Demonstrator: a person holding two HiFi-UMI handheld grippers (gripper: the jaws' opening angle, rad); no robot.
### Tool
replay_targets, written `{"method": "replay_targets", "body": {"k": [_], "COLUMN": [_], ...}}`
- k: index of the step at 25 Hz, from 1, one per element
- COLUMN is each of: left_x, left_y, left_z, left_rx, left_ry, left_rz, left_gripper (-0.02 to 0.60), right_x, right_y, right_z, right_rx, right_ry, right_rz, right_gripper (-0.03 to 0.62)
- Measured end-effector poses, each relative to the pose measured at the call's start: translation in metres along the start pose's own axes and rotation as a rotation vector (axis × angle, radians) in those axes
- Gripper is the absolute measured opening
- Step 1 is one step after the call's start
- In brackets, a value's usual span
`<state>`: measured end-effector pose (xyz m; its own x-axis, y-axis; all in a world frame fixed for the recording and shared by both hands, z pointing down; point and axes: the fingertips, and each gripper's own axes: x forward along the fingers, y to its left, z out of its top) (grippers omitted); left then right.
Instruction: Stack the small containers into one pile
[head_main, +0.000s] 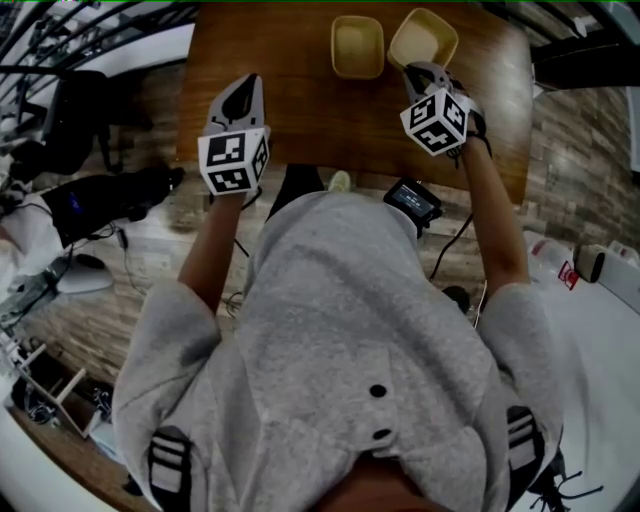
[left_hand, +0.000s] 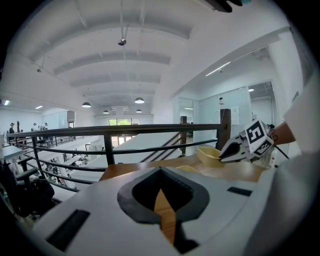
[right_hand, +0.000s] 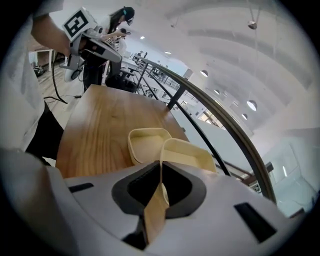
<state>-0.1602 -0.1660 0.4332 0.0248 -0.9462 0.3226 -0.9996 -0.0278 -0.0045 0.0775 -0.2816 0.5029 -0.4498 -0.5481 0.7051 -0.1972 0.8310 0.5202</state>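
Note:
Two small cream containers are at the far side of the wooden table (head_main: 290, 90). One container (head_main: 357, 47) rests flat on the table, also seen in the right gripper view (right_hand: 149, 145). The second container (head_main: 423, 38) hangs tilted above the table to the right of the first, its near wall pinched between the jaws of my right gripper (head_main: 428, 72); its rim (right_hand: 192, 154) runs up out of the jaws of my right gripper (right_hand: 161, 172). My left gripper (head_main: 243, 88) hovers over the table's left part, shut and empty, well left of both containers. From the left gripper view (left_hand: 161, 192) I see the right gripper (left_hand: 245, 147) gripping that container (left_hand: 210, 155).
A dark metal railing (left_hand: 125, 131) runs just behind the table's far edge, with an open drop beyond it. A black device (head_main: 413, 200) hangs at the person's waist near the table's front edge. Bare wood lies between the left gripper and the containers.

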Motion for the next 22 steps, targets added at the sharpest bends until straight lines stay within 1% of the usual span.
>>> {"method": "replay_targets", "body": {"k": [2, 5, 9, 13, 16, 20, 22], "left_x": [-0.004, -0.009, -0.015, -0.019, -0.020, -0.014, -0.013], "left_y": [0.004, 0.016, 0.037, 0.046, 0.048, 0.056, 0.057], "left_z": [-0.001, -0.004, -0.010, -0.010, -0.017, -0.019, -0.021], "left_rx": [-0.005, -0.014, -0.031, -0.038, -0.049, -0.058, -0.058], "left_ry": [-0.001, 0.007, 0.013, 0.015, 0.030, 0.038, 0.042], "left_rz": [0.016, 0.031, 0.064, 0.087, 0.101, 0.103, 0.103], "left_gripper": [0.014, 0.014, 0.014, 0.014, 0.014, 0.014, 0.014], "right_x": [0.006, 0.015, 0.035, 0.044, 0.048, 0.061, 0.066], "right_y": [0.003, 0.008, 0.018, 0.030, 0.045, 0.061, 0.070], "right_z": [0.012, 0.033, 0.053, 0.062, 0.065, 0.064, 0.063], "right_rx": [-0.041, -0.075, -0.131, -0.179, -0.219, -0.302, -0.321], "right_ry": [-0.020, -0.047, -0.054, -0.073, -0.094, -0.078, -0.081], "right_rz": [0.018, 0.048, 0.086, 0.129, 0.168, 0.184, 0.201], "right_gripper": [0.032, 0.032, 0.032, 0.032, 0.032, 0.032, 0.032]}}
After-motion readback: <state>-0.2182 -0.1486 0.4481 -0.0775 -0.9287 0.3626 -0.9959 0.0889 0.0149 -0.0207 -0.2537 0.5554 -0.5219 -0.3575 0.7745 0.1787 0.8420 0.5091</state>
